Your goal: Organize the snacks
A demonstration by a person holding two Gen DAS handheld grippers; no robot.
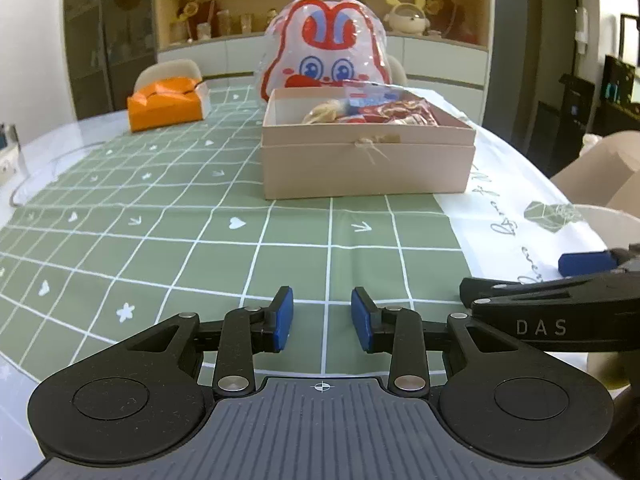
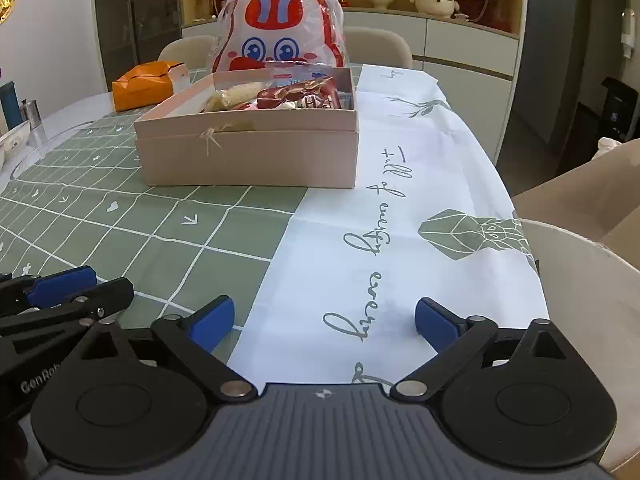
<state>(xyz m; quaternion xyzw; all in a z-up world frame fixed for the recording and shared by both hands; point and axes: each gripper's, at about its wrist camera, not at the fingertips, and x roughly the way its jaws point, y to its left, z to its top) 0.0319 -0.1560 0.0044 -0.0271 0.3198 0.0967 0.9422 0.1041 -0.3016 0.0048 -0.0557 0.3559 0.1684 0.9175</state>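
A pale pink cardboard box stands open on the table, with several wrapped snacks lying in it. Behind it leans a big clear bag printed with a red and white rabbit face. My left gripper hovers low over the green checked cloth, well short of the box, jaws partly apart with nothing between them. My right gripper sits beside it over the white cloth, jaws spread wide and empty. Each gripper shows at the edge of the other's view.
An orange box lies at the far left of the table. Pale chairs stand behind the table and one chair back is close on the right, with a brown carton beyond it. Shelves with toys line the back wall.
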